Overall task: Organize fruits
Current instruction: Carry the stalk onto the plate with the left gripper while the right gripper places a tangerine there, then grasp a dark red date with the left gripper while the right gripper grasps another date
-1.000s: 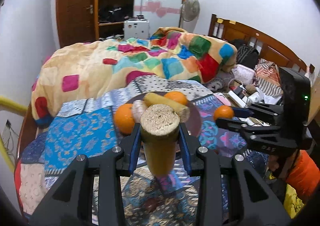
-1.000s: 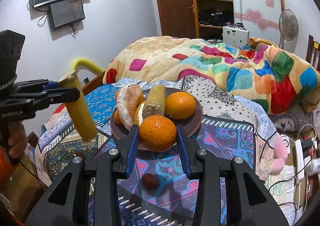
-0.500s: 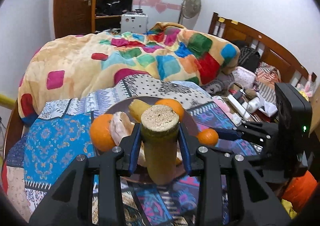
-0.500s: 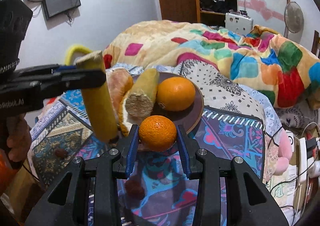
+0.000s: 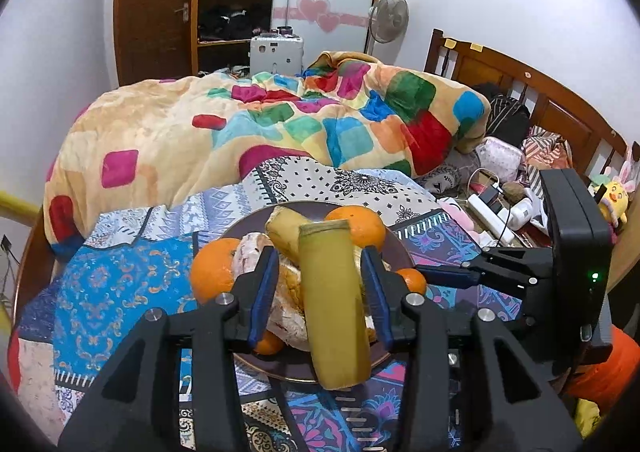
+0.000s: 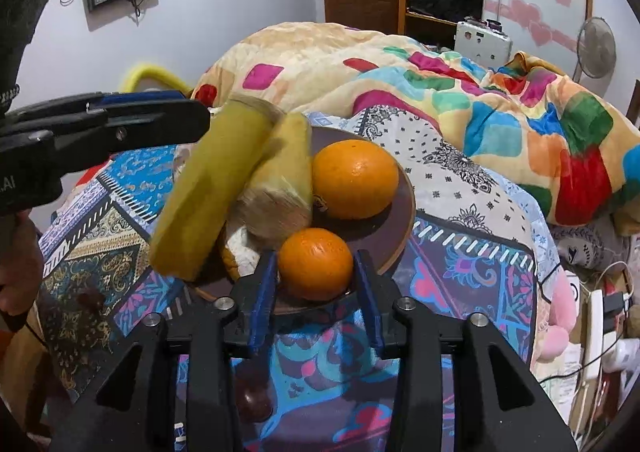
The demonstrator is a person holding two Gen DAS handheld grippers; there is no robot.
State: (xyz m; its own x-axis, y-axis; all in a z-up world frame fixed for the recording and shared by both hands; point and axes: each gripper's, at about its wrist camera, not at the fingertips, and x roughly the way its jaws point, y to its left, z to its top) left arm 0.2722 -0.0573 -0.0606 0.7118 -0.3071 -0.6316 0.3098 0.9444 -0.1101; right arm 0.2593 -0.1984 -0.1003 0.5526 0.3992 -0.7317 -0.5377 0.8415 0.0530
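Note:
A dark brown plate (image 6: 404, 208) lies on the patterned bedspread and holds a large orange (image 6: 354, 178), a yellow-green stalk piece (image 6: 286, 180) and a peeled fruit (image 5: 256, 256). My left gripper (image 5: 320, 296) has its jaws parted around a second yellow-green stalk piece (image 5: 334, 304), which tilts over the plate's near edge (image 5: 280, 372); it also shows in the right wrist view (image 6: 208, 188). My right gripper (image 6: 314, 288) is shut on a small orange (image 6: 316, 262) over the plate's near rim. Another orange (image 5: 212, 268) sits at the plate's left.
A colourful patchwork quilt (image 5: 280, 124) is heaped behind the plate. Chargers, cables and soft toys (image 5: 500, 200) clutter the bed's right side by the wooden headboard (image 5: 520, 92). A small dark fruit (image 6: 254, 398) lies on the spread below my right gripper.
Both grippers have moved forward and down over the plate. My left jaws have parted and the stalk piece has tipped from upright to leaning on the plate. The right still holds its orange.

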